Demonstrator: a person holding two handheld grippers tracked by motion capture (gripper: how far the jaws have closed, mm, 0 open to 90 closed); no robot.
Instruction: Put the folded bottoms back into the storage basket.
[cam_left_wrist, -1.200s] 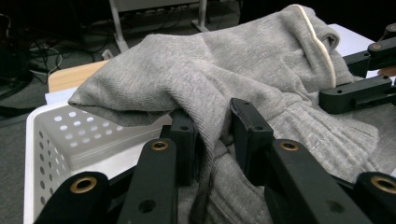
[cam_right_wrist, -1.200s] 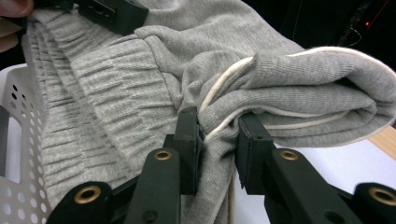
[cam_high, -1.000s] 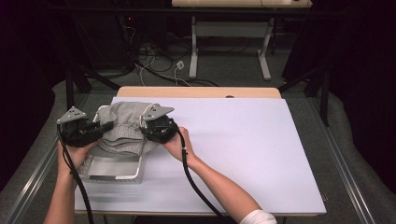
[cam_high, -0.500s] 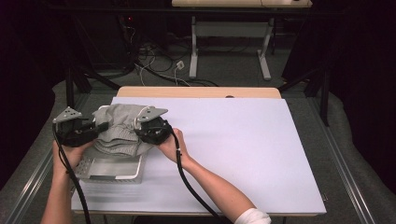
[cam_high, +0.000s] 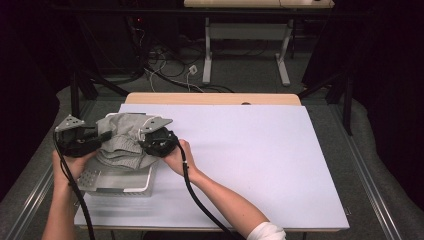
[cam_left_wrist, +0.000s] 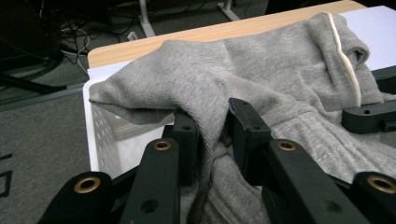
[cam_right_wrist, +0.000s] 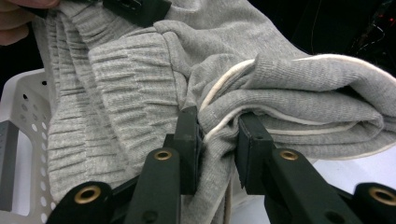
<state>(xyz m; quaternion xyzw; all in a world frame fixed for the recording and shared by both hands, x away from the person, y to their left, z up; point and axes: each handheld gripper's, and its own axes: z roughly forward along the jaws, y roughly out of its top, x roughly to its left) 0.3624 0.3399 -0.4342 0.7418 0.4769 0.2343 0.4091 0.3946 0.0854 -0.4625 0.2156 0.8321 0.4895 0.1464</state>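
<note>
Both grippers are pinching the grey sweatshirt (cam_high: 122, 140) so it hangs bunched between them above the white perforated basket (cam_high: 117, 182): the left gripper (cam_left_wrist: 212, 133) is clamping a fold, the right gripper (cam_right_wrist: 219, 140) is clamping the cream-piped edge, sharing its weight.

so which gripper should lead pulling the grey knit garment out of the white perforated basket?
Right, probably. The right gripper pinches the grey knit garment at its white-trimmed edge on the side toward open table; the left gripper clamps a fold over the white perforated basket wall.
</note>
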